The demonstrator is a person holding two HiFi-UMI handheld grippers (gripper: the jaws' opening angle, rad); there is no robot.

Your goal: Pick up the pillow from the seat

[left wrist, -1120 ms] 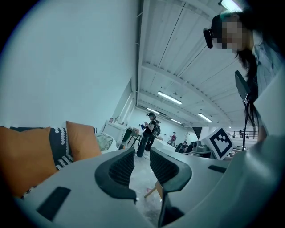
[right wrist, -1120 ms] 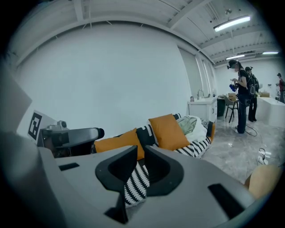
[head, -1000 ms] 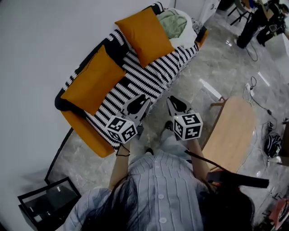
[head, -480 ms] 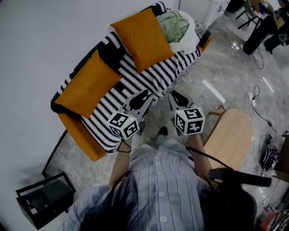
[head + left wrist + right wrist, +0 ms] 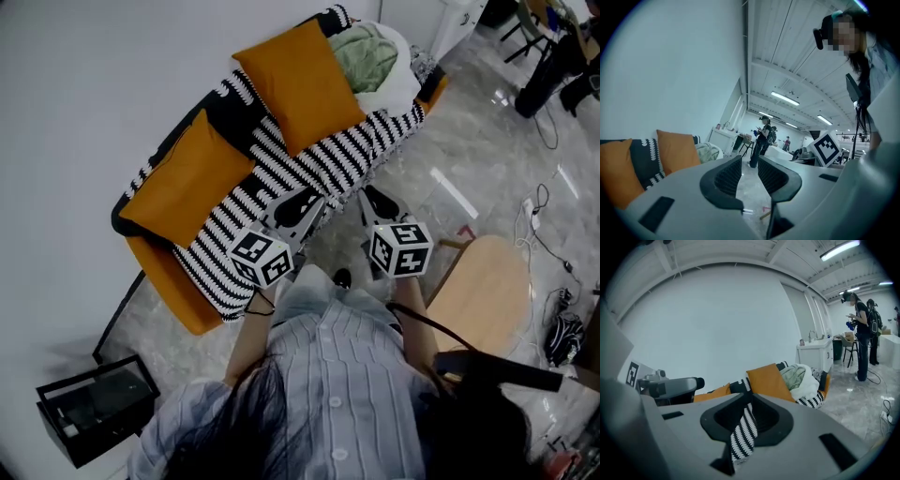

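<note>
Two orange pillows lie on a sofa (image 5: 173, 281) draped with a black-and-white striped blanket (image 5: 309, 164): one at the far right (image 5: 300, 84), one at the left (image 5: 192, 178). My left gripper (image 5: 305, 202) hovers over the blanket's front edge, shut and empty; in the left gripper view (image 5: 749, 171) the pillows (image 5: 677, 151) show at the left. My right gripper (image 5: 375, 199) hangs just off the sofa's front over the floor, also shut. In the right gripper view (image 5: 749, 416) the striped blanket shows through the slit between the jaws, with a pillow (image 5: 771, 380) beyond.
A bundle of green and white cloth (image 5: 370, 56) fills the sofa's right end. A light wooden table (image 5: 478, 295) stands to my right. A black box (image 5: 94, 408) sits on the floor at lower left. Cables (image 5: 534, 202) trail across the floor; people (image 5: 764, 138) stand far off.
The person has stepped nearer the sofa, so both grippers now sit closer to its front edge. Both stay shut.
</note>
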